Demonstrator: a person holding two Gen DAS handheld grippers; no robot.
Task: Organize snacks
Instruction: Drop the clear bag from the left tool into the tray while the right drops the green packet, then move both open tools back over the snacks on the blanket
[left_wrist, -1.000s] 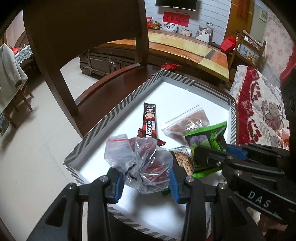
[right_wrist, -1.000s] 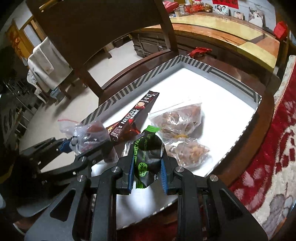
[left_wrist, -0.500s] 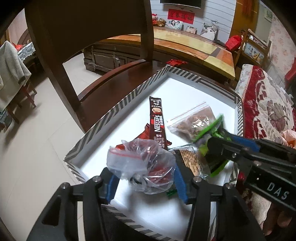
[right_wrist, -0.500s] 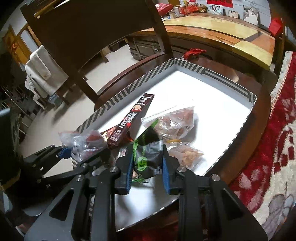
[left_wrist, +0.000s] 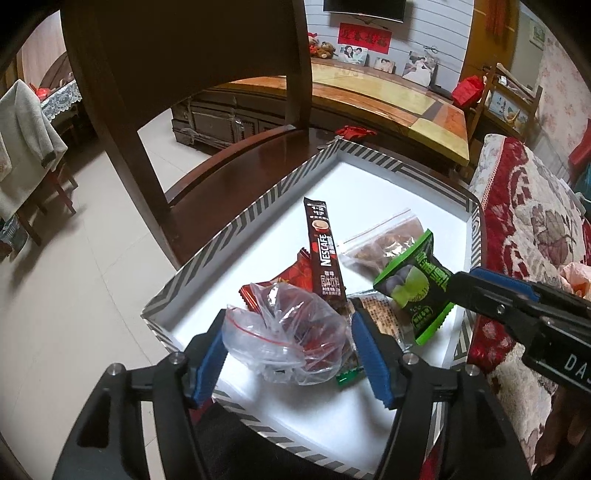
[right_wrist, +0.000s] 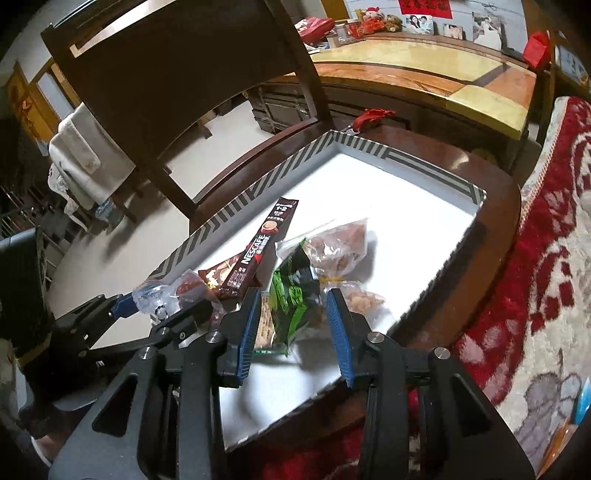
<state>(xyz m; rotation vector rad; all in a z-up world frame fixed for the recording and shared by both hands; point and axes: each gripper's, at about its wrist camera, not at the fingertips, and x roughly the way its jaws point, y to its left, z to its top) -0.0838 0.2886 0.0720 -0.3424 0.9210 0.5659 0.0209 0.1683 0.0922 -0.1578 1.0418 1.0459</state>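
A white tray with a striped rim (left_wrist: 236, 225) (right_wrist: 236, 210) holds the snacks. A clear bag of red snacks (left_wrist: 295, 339) lies on it between my left gripper's (left_wrist: 290, 354) blue pads. Those jaws are opening and no longer squeeze the bag. A green packet (right_wrist: 295, 291) (left_wrist: 413, 291) hangs tilted between my right gripper's (right_wrist: 291, 328) pads; these jaws are opening too, with a gap on both sides. A Nescafe stick (left_wrist: 323, 251) (right_wrist: 266, 251), a red wrapper (left_wrist: 291, 277) and clear bags of brown snacks (left_wrist: 384, 243) (right_wrist: 340, 247) lie further in.
The tray rests on a dark wooden seat (right_wrist: 480, 240), with the tall chair back (left_wrist: 184, 74) at the far left. A red floral sofa cover (left_wrist: 535, 221) lies close on the right. A long wooden table (left_wrist: 388, 96) stands behind. The tray's far half is bare white.
Both pairs of jaws have widened. The right gripper has let go of the green packet, which has tipped and slid lower. The plastic bag has loosened and spread between the left pads.
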